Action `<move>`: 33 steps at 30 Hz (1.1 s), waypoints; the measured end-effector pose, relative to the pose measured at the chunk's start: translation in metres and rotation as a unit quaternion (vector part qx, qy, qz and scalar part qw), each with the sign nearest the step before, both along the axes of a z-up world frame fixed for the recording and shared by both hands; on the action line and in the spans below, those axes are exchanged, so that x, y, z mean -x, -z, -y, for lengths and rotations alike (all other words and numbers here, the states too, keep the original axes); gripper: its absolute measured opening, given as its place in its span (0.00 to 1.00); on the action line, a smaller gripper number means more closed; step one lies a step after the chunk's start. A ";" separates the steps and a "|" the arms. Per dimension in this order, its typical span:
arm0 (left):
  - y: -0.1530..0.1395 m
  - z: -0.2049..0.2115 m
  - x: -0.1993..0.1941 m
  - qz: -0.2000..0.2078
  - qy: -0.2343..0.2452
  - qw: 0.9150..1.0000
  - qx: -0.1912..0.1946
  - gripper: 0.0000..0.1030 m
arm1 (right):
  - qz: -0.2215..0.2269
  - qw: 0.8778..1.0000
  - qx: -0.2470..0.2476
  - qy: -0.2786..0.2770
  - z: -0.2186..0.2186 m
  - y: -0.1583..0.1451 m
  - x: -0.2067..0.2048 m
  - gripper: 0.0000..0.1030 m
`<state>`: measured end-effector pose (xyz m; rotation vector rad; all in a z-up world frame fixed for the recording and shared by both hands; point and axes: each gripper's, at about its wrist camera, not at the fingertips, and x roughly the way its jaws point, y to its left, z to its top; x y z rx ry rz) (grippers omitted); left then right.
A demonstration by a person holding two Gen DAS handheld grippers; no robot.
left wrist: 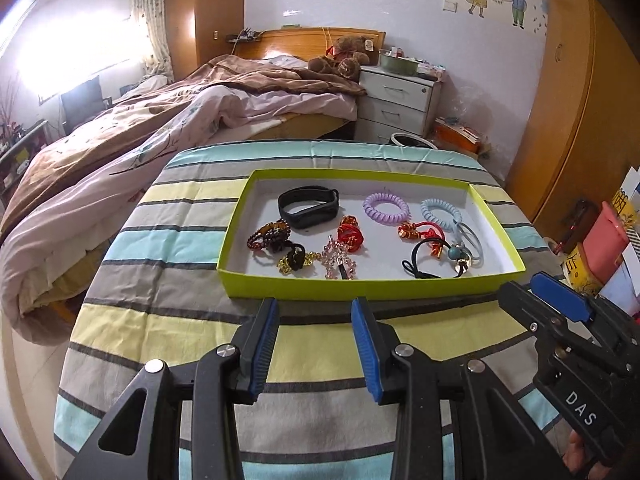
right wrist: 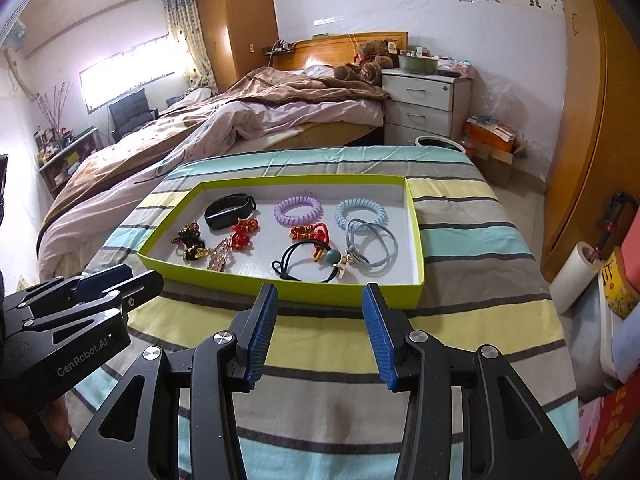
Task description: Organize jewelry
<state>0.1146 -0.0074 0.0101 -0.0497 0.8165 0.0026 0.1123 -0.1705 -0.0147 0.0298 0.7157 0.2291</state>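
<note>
A lime-green shallow box (left wrist: 360, 289) (right wrist: 280, 290) sits on a striped tablecloth (left wrist: 180, 320). It holds a black wristband (left wrist: 308, 206) (right wrist: 230, 210), a purple coil hair tie (left wrist: 386, 207) (right wrist: 298, 210), a blue coil tie (left wrist: 440, 210) (right wrist: 360, 212), red knotted ties (left wrist: 350, 234), a brown bead bracelet (left wrist: 270, 234), a pink crystal clip (left wrist: 338, 260), a black hair tie with a teal bead (left wrist: 432, 258) (right wrist: 312, 262) and grey-blue ties (right wrist: 372, 248). My left gripper (left wrist: 316, 308) is open and empty just before the box's near wall. My right gripper (right wrist: 320, 296) is open and empty there too.
A bed with a pink and brown quilt (left wrist: 160, 120) lies behind the table on the left. A white drawer unit (left wrist: 396, 100) stands at the back. A wooden wardrobe (left wrist: 572, 100) and boxes (left wrist: 600, 240) are on the right. Each gripper shows at the edge of the other's view.
</note>
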 end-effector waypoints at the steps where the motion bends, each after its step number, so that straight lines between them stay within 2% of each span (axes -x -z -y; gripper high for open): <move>1: 0.000 0.000 0.001 -0.001 -0.001 1.000 0.000 0.36 | 0.000 1.000 -0.001 0.000 0.000 0.000 0.002 0.44; 33: -0.002 -0.001 0.014 0.005 -0.007 1.000 0.002 0.36 | -0.002 1.000 -0.012 -0.002 -0.004 0.001 0.015 0.44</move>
